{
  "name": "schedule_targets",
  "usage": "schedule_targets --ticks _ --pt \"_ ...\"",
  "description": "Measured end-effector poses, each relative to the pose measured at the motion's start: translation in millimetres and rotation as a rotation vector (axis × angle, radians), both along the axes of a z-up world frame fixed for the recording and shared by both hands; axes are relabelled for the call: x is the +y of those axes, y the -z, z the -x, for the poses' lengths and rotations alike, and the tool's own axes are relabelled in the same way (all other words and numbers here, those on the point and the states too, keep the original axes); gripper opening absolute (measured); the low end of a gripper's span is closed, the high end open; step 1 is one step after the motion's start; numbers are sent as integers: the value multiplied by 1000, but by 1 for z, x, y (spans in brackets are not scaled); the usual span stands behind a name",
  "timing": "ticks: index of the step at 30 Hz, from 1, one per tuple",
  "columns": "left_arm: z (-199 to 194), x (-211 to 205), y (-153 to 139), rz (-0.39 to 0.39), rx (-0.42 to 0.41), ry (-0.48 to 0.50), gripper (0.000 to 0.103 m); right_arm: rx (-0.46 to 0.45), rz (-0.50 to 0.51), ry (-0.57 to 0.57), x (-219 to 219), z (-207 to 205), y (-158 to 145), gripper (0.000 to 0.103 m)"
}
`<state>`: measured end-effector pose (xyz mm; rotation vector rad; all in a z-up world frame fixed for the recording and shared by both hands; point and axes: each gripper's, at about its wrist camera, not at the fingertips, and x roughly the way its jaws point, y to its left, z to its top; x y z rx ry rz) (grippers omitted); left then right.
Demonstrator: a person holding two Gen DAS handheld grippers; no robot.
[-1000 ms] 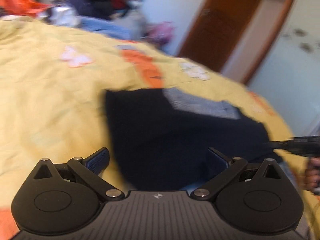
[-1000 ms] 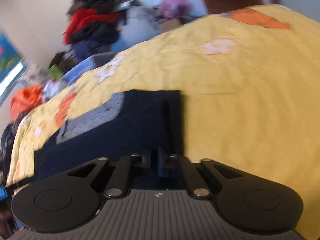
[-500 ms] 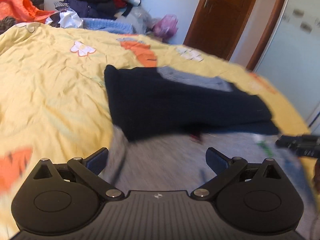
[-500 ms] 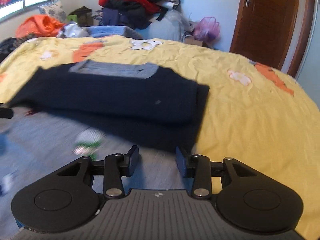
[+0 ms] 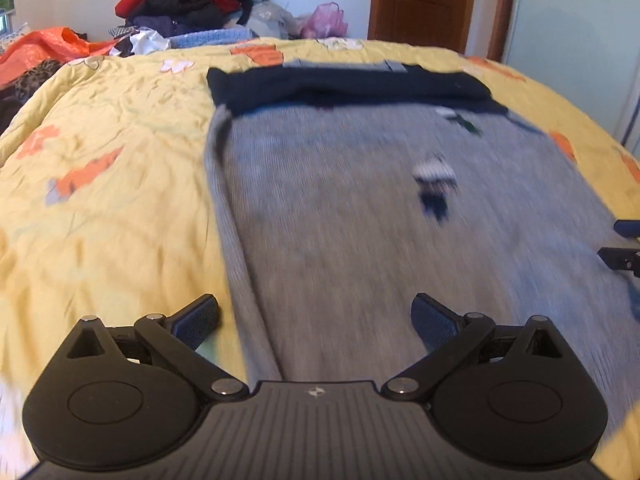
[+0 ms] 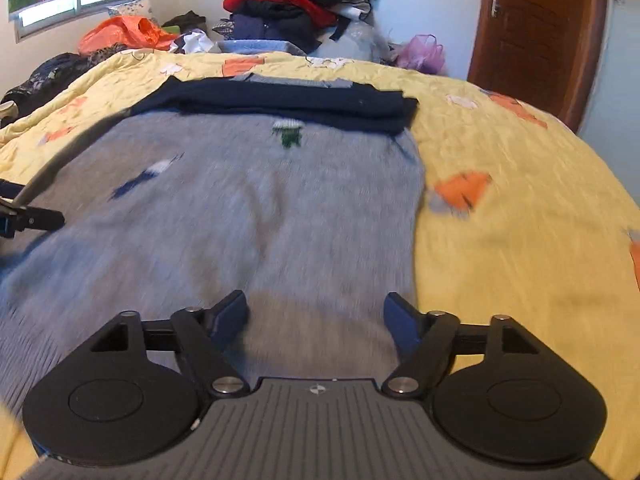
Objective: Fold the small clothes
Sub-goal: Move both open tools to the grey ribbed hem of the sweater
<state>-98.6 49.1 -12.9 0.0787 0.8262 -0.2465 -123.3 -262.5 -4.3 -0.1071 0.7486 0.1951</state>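
A grey knit garment [image 5: 360, 220] with small coloured motifs lies flat on the yellow bedspread [image 5: 100, 160]. A dark navy folded layer [image 5: 348, 88] lies across its far end. My left gripper [image 5: 314, 312] hovers open over the garment's near left edge, nothing between its fingers. In the right wrist view the grey garment [image 6: 240, 220] and the navy fold [image 6: 280, 100] show again. My right gripper [image 6: 316, 306] is over the near right part, its jaws opening and empty. Each gripper shows at the edge of the other's view: right gripper [image 5: 624, 244], left gripper [image 6: 24, 212].
A heap of red and dark clothes [image 5: 188, 4] and an orange bag [image 5: 48, 46] sit beyond the bed's far side. A brown door [image 5: 420, 0] stands at the back right. Yellow bedspread [image 6: 520, 220] spreads to the right of the garment.
Both grippers have drawn back from the navy fold toward the near end, so the grey cloth fills the views. The right jaws went from shut to open; the left stayed open.
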Motion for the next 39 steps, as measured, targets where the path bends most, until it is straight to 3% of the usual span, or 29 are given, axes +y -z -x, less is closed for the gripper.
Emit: schedule_targets --ticks 7,9,11,14,16,18,21,24,26,27,29,32,34,36,37,39 --pt "53 25 -7 -17 37 -14 103 21 -2 -13 -7 57 0 87" --pt "60 37 -25 94 6 -70 103 22 3 -8 -9 59 -6 84" --pt "61 38 -45 219 -38 -51 103 -27 -24 9 -11 59 -14 84" --pt "50 12 -47 273 -32 -7 103 -16 -58 55 -12 45 -12 84" --pt "45 -9 -30 257 4 10 103 -19 -80 59 -11 44 -5 82" --pt "49 -24 -9 209 45 21 103 -3 -29 46 -6 49 3 82" --pt "79 -41 5 -5 -48 94 103 -41 23 24 -10 68 6 85" --pt "98 -25 4 -7 -36 108 103 21 -23 71 -28 70 0 83" --pt "103 -17 -6 -10 -13 106 103 -15 -49 63 -28 78 -8 77" --pt "102 -12 -11 18 -4 87 103 -37 -63 43 -24 81 -12 76" --pt "104 -4 -23 167 -12 85 103 -85 -105 -31 -11 83 -16 76" --pt "94 -17 -22 273 -28 183 103 -98 -131 -119 16 72 -12 74" --pt "80 -32 -3 200 55 175 103 -29 -100 -167 29 62 1 68" --pt "93 -37 3 106 -16 249 103 -50 -19 -221 32 69 6 66" --pt "100 -41 5 34 -22 286 103 -36 -20 -213 24 70 4 68" --pt "111 -37 4 -15 -7 307 103 -6 -21 -146 1 70 3 86"
